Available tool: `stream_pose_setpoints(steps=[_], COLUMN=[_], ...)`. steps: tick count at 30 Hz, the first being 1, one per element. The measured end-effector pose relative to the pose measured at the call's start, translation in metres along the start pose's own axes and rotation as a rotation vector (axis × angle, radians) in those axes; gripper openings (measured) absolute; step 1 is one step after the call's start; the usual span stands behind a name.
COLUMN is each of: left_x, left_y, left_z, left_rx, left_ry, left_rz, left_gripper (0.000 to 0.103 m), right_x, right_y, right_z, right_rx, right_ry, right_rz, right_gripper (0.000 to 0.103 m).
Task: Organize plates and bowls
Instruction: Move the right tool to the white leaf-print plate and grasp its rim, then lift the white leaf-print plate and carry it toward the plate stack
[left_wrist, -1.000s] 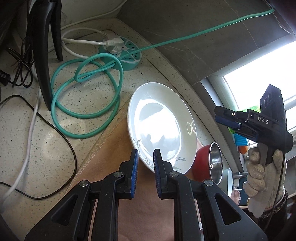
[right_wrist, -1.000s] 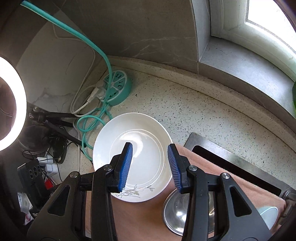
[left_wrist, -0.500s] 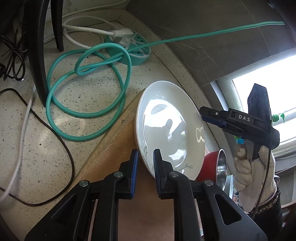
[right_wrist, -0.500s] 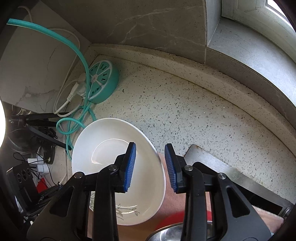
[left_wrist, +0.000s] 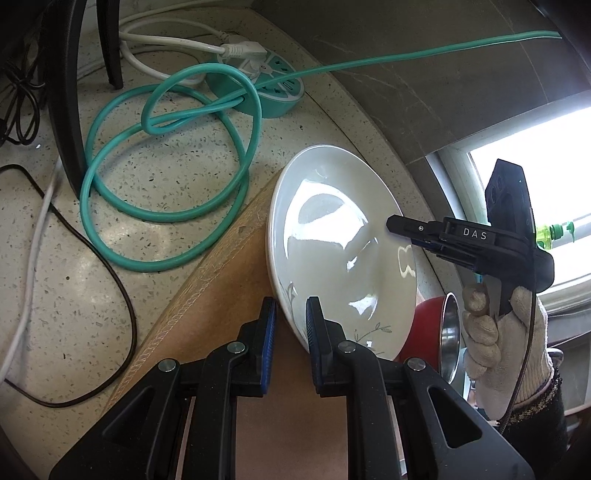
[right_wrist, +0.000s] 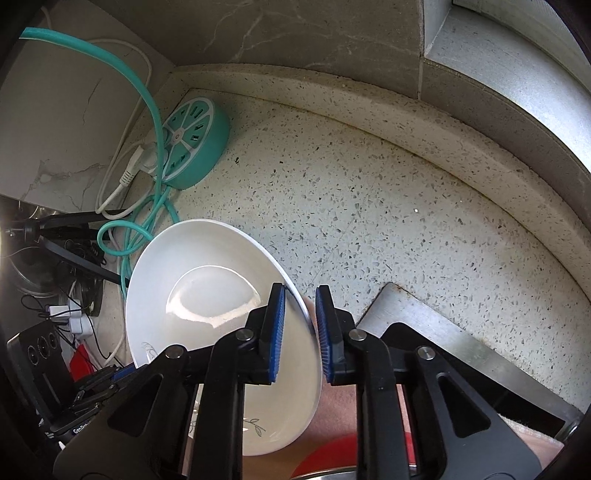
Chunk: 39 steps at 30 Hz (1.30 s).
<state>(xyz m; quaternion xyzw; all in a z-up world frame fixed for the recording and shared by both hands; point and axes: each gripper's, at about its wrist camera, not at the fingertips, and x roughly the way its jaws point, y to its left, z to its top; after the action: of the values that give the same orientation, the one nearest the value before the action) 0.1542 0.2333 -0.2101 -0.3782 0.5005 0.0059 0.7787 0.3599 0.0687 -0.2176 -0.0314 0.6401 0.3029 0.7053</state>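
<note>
Both grippers pinch the tilted white plate (left_wrist: 332, 240): left gripper (left_wrist: 290, 325) its near rim, right gripper (right_wrist: 299, 321), jaws just closing, the opposite rim.

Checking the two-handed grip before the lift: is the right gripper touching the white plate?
Touching. In the right wrist view the right gripper has the white plate's rim between its jaws, which have just been closing, both blue pads against it.

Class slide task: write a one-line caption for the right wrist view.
Right gripper closing on the raised rim of a tilted white ceramic plate, above a speckled stone counter.
</note>
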Motion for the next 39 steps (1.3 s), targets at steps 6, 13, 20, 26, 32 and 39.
stream_pose_setpoints(steps=[6,13,20,26,32,39], left_x=[0.003,0.008,-0.001,-0.016,-0.033,-0.059], left_y=[-0.001,-0.011,-0.006,0.001,0.008,0.009], left_z=[0.000,0.000,-0.002,-0.009,-0.020,-0.036], left_rx=[0.010,0.106,0.121,0.118,0.107,0.118], left_ry=[-0.007,-0.014,-0.031,-0.044,-0.051,-0.071], left_rz=[0.011,0.073,0.084,0.089,0.081,0.072], left_gripper=[0.014,0.015,0.015,0.015,0.015,0.015], right_x=[0.000,-0.005,-0.009,-0.017,-0.026,-0.040], right_y=[-0.001,0.001,0.010,0.023,0.035,0.046], right_z=[0.000,-0.002,-0.007,-0.014,-0.031,-0.055], right_rx=[0.003,0.009,-0.010,-0.015,-0.020,-0.032], right_ry=[-0.003,-0.016,-0.020,-0.035,-0.046,-0.061], right_rz=[0.009,0.016,0.016,0.049,0.072,0.088], right_gripper=[0.016,0.016,0.016,0.016,0.016,0.016])
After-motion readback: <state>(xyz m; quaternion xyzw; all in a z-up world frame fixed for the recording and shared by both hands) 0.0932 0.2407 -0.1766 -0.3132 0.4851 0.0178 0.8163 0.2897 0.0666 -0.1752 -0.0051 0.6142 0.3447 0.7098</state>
